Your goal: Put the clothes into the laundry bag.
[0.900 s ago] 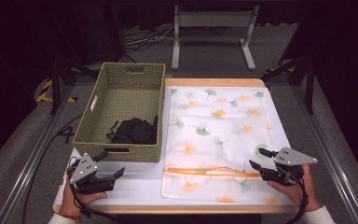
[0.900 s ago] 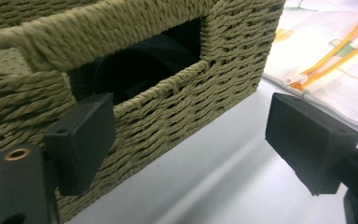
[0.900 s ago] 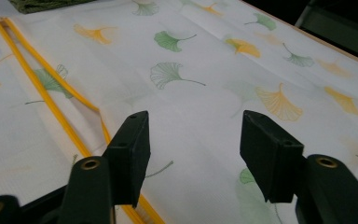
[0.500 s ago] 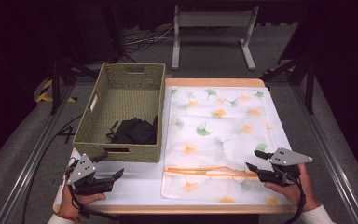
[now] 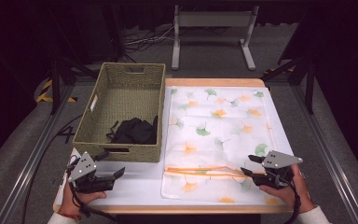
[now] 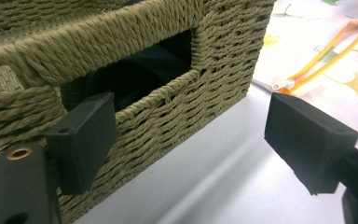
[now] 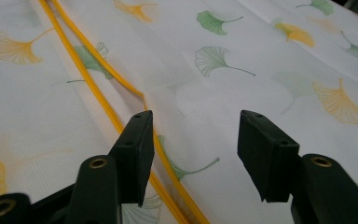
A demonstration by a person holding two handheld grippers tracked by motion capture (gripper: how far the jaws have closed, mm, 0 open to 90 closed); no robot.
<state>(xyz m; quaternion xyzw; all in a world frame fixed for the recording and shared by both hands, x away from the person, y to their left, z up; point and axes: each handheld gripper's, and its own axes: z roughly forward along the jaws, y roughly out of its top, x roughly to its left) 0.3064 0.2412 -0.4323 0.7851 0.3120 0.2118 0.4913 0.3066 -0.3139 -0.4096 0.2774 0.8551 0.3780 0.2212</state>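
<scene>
The right tongs (image 5: 251, 165) have been brought lower and nearer the orange zip (image 7: 103, 108) at the bag's (image 5: 223, 126) near end on the bench (image 5: 140, 184); spread, nothing pinched. The left tongs (image 5: 113, 163), also spread and empty, are held beside the basket (image 5: 121, 93). A grasp of the zip seems prepared.

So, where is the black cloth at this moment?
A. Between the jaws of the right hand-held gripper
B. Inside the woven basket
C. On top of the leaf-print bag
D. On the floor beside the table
B: the black cloth lies at the near end of the woven basket, beside the leaf-print bag and apart from both hand-held grippers.
</scene>
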